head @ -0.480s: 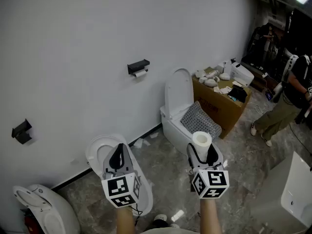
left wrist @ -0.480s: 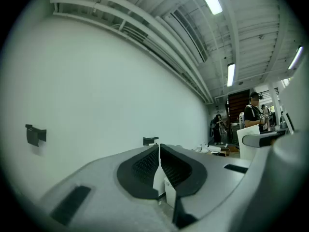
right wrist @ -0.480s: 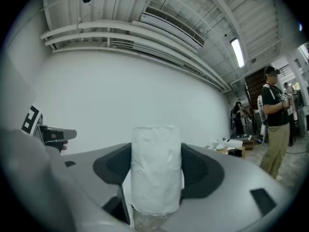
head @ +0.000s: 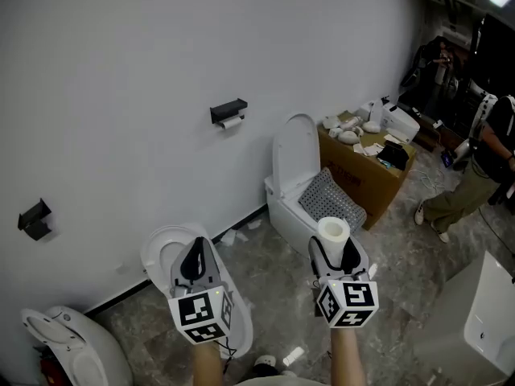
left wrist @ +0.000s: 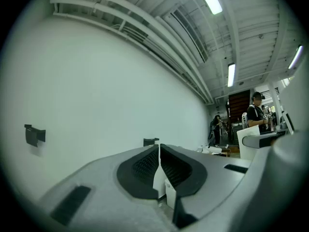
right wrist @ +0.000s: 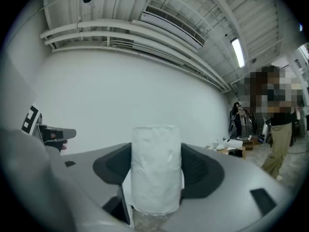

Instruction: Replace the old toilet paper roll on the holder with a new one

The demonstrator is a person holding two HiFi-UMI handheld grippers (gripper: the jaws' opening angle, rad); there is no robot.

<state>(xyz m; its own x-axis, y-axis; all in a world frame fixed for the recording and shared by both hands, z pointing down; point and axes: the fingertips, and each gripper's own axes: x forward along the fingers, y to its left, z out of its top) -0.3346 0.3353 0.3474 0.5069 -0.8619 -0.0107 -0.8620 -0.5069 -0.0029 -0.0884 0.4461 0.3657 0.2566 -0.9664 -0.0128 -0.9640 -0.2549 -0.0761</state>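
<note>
A new white toilet paper roll (head: 333, 233) stands upright between the jaws of my right gripper (head: 335, 248), which is shut on it. In the right gripper view the roll (right wrist: 155, 173) fills the gap between the dark pads. My left gripper (head: 194, 260) hangs beside it to the left, shut with nothing in it; its pads meet in the left gripper view (left wrist: 159, 154). Far ahead on the white wall is the black holder (head: 228, 109) with the old roll (head: 232, 122) under it. Both grippers are well short of it.
A white toilet (head: 292, 171) with its lid up stands below and right of the holder, a cardboard box (head: 374, 179) with clutter beside it. Another toilet bowl (head: 159, 252) lies under my left gripper. A second black holder (head: 35, 217) sits on the wall at left. A person (head: 475, 175) walks at right.
The person at the right has stepped a little further right. Both grippers and the roll have kept still.
</note>
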